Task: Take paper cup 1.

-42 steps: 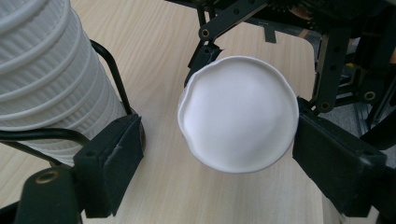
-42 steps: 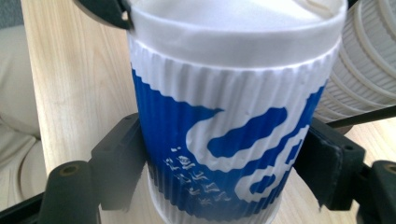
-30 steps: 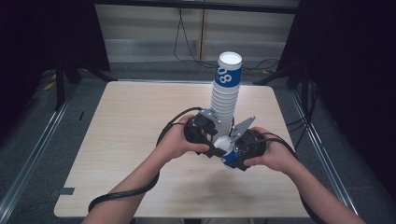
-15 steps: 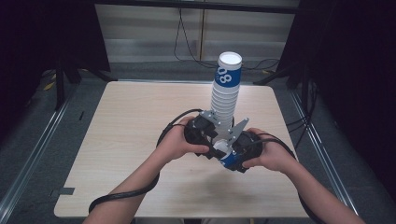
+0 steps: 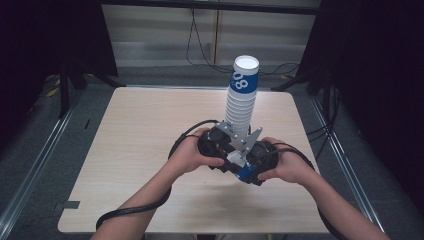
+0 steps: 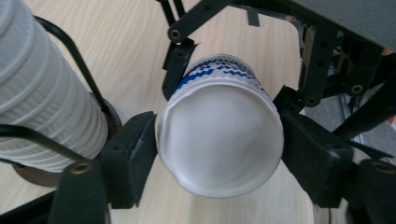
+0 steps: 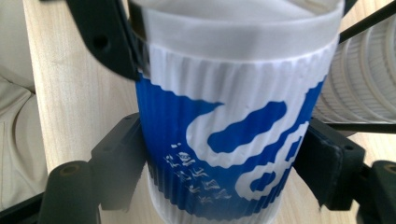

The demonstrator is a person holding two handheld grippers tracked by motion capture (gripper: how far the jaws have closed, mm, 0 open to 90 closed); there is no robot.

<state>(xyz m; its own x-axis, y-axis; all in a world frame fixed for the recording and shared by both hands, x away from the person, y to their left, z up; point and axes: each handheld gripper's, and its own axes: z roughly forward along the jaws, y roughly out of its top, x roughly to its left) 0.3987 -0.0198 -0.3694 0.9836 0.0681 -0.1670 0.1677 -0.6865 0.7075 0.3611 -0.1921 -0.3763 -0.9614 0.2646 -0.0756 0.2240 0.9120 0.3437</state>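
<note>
A single blue-and-white ribbed paper cup (image 5: 240, 167) is held low over the table between both grippers. My left gripper (image 6: 219, 149) is shut on the cup (image 6: 219, 140) at its rim, and I look into its white inside. My right gripper (image 7: 224, 177) is shut on the same cup (image 7: 229, 126) lower on its body. In the high view the left gripper (image 5: 220, 143) and right gripper (image 5: 251, 161) meet at the table's middle, just in front of a tall stack of cups (image 5: 241, 102).
The tall cup stack (image 6: 42, 102) stands on a dark round base right beside the grippers, close on one side of the right gripper view (image 7: 364, 79). The wooden table (image 5: 140, 130) has bare room to the left and front. Cables trail from both grippers.
The right hand has edged slightly left toward the left gripper. The cup stays held between both grippers, and the stack has not moved.
</note>
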